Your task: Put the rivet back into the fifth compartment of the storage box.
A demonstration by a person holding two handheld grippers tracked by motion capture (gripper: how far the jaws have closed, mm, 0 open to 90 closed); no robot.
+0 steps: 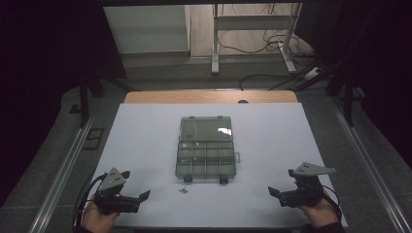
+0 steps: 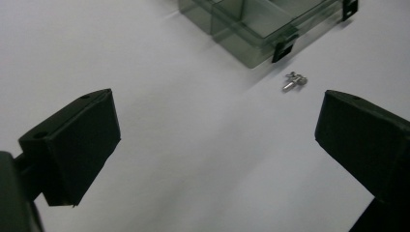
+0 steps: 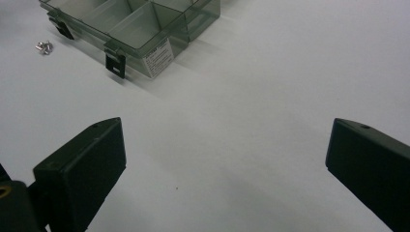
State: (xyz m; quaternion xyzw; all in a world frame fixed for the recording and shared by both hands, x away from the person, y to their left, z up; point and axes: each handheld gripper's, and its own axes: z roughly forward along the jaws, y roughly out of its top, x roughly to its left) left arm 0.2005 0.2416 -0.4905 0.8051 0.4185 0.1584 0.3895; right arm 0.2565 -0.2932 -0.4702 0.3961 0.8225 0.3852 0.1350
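The screws (image 1: 183,190) were too small to count; their direction could not be told. They lay on the table (image 1: 145,145) just before the open box (image 1: 205,160). Left gripper (image 1: 136,191) and right gripper (image 1: 282,187) were spread wide, empty.

Lab-style recording bench in a dim workroom
A white counter (image 1: 145,145) stands between metal rails (image 1: 60,174) with dark curtains at both sides; beyond it, loose cables (image 1: 272,43) trail across the floor around the legs of a metal-framed stand (image 1: 216,43), and a clear compartment box (image 1: 205,150) sits on the counter
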